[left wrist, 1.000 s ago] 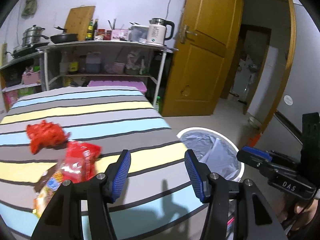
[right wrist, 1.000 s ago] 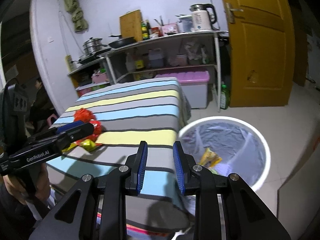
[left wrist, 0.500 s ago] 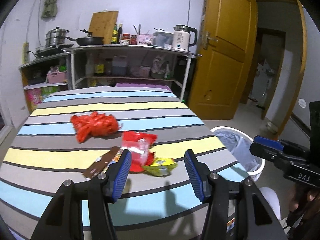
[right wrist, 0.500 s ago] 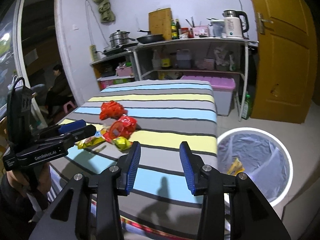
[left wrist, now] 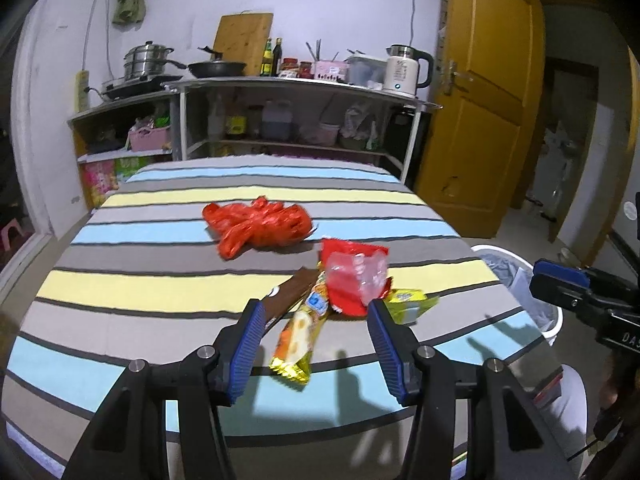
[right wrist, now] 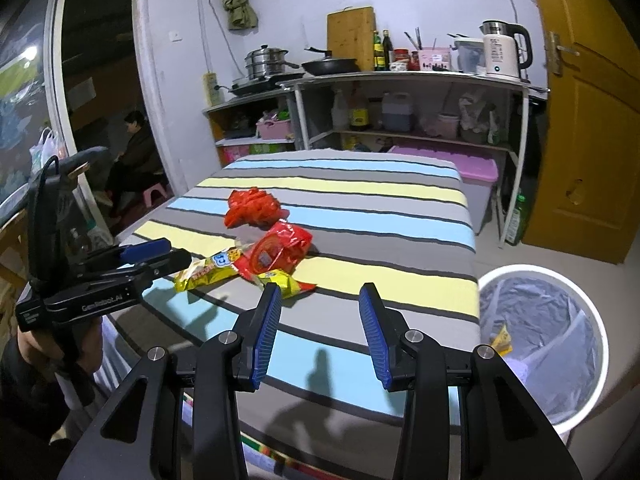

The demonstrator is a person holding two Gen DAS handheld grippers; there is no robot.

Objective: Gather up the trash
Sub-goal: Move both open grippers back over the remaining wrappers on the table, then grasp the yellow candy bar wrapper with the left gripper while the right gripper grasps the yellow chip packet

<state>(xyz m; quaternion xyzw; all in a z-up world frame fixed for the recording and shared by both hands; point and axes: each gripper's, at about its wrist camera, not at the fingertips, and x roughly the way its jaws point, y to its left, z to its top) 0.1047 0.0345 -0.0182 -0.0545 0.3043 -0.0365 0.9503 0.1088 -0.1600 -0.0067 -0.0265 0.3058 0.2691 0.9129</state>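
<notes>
Trash lies on the striped table point(left wrist: 168, 292): a crumpled red plastic bag point(left wrist: 258, 226) point(right wrist: 252, 208), a red snack packet point(left wrist: 352, 276) point(right wrist: 280, 250), a long yellow wrapper point(left wrist: 298, 336) point(right wrist: 208, 266), a brown wrapper point(left wrist: 288, 294) and a small yellow packet point(left wrist: 408, 304) point(right wrist: 288, 282). My left gripper point(left wrist: 316, 344) is open and empty, just in front of the yellow wrapper. My right gripper point(right wrist: 320, 332) is open and empty over the table's near edge. A white bin point(right wrist: 538, 344) point(left wrist: 516, 276) with a grey liner stands right of the table, with a yellow wrapper point(right wrist: 500, 340) inside.
Shelves point(left wrist: 296, 84) with pots, bottles and a kettle point(left wrist: 406, 68) stand behind the table. A yellow door point(left wrist: 480, 120) is at the right. A pink box point(right wrist: 476, 168) sits under the shelf. A person point(right wrist: 136, 148) sits in the left doorway.
Both views swung left from the bin to the table. My right gripper opened wide. My left gripper came in front of the wrappers.
</notes>
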